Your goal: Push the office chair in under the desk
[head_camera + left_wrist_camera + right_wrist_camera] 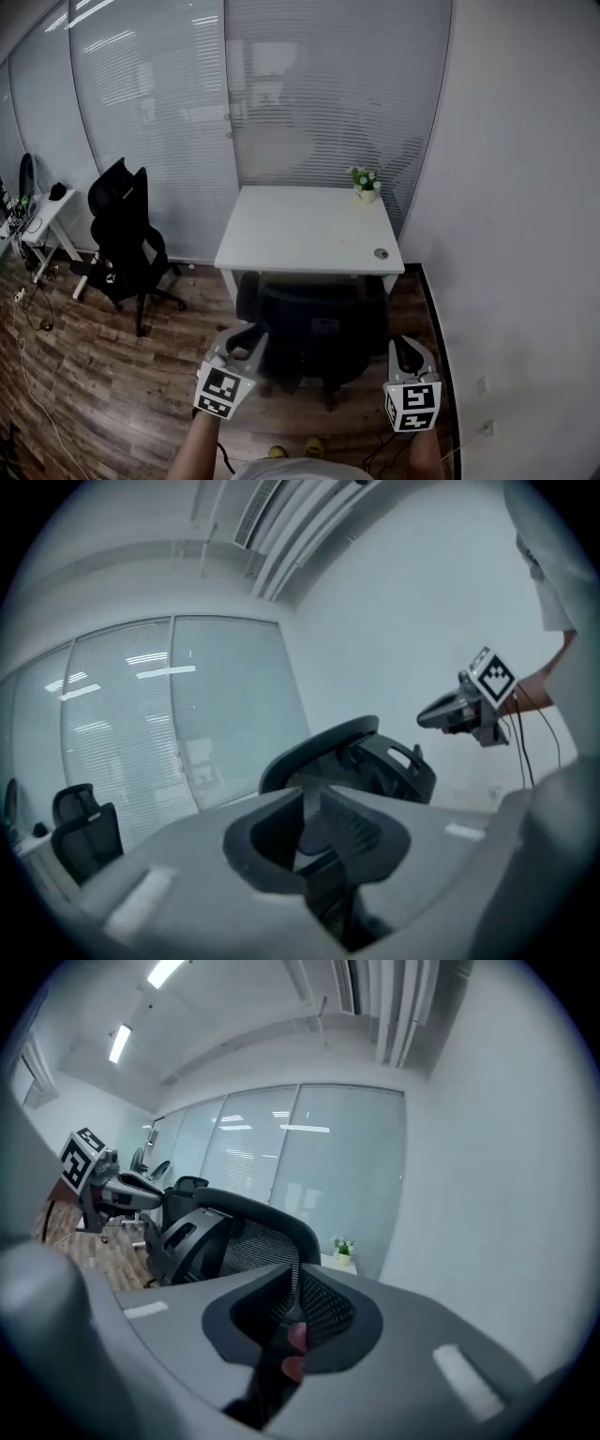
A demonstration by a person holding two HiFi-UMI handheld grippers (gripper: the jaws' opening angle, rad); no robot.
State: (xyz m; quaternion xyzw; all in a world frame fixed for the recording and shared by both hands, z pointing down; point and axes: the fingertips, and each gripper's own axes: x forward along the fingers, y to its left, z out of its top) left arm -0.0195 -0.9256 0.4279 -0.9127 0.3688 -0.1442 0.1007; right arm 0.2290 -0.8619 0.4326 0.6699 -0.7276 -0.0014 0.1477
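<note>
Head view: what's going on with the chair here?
A person stands behind the black mesh office chair, one handheld gripper at each side of its backrest. The left gripper and right gripper both have their jaws nearly together, apparently clamped on the backrest's edges. The chair sits partly under the white desk, its back sticking out.

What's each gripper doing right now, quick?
Left gripper: closed on the left edge of the office chair back.
Right gripper: closed on the right edge of the same chair back.
</note>
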